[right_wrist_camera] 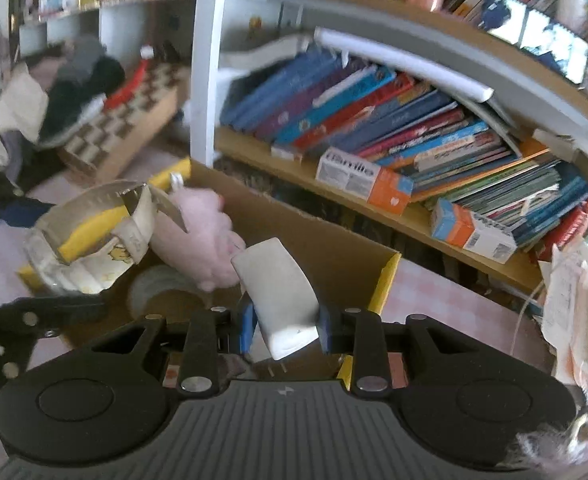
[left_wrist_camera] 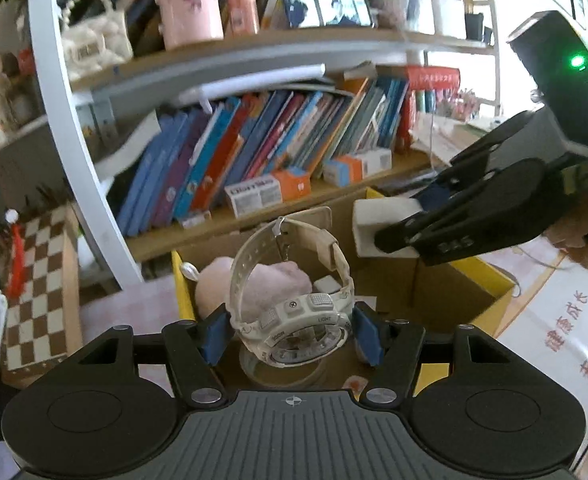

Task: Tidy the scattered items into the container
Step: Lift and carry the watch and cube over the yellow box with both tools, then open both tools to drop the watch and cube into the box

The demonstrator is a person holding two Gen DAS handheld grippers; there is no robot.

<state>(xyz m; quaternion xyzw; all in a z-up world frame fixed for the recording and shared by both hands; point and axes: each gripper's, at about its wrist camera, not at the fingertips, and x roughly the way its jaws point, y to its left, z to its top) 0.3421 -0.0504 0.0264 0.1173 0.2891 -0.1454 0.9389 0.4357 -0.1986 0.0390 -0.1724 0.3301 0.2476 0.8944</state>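
- Now the white wristwatch (left_wrist_camera: 294, 312) is seen clamped at its case between the blue pads (left_wrist_camera: 214, 336) of the left hand-held gripper (left_wrist_camera: 292, 338), with the strap looped upright above the case.
- Directly beneath and ahead of that gripper, the open cardboard box (left_wrist_camera: 469, 284) with yellow flaps is seen, and a pink plush toy (left_wrist_camera: 254, 284) is lodged inside it, just beyond the watch.
- A roll of clear tape (left_wrist_camera: 282, 368) is glimpsed below the watch, inside the box.
- To the right of the left gripper, the right hand-held gripper (left_wrist_camera: 389, 236) is caught in view, closed on a white block-shaped object (left_wrist_camera: 381, 216) above the box.
- From the right wrist view, the right hand-held gripper (right_wrist_camera: 284, 326) is shown pinching the white block-shaped object (right_wrist_camera: 278, 284) on both sides, tilted, with the box (right_wrist_camera: 333, 248) opening below it.
- Left of it, the watch strap (right_wrist_camera: 94, 232) is seen held up, blurred, with the pink plush toy (right_wrist_camera: 202, 236) behind.
- Beyond both grippers, a bookshelf (left_wrist_camera: 294, 140) packed with leaning books is seen, with a small orange and white carton (left_wrist_camera: 270, 192) lying on its lower board.
- A checkered board (left_wrist_camera: 38, 288) is propped to the far left.
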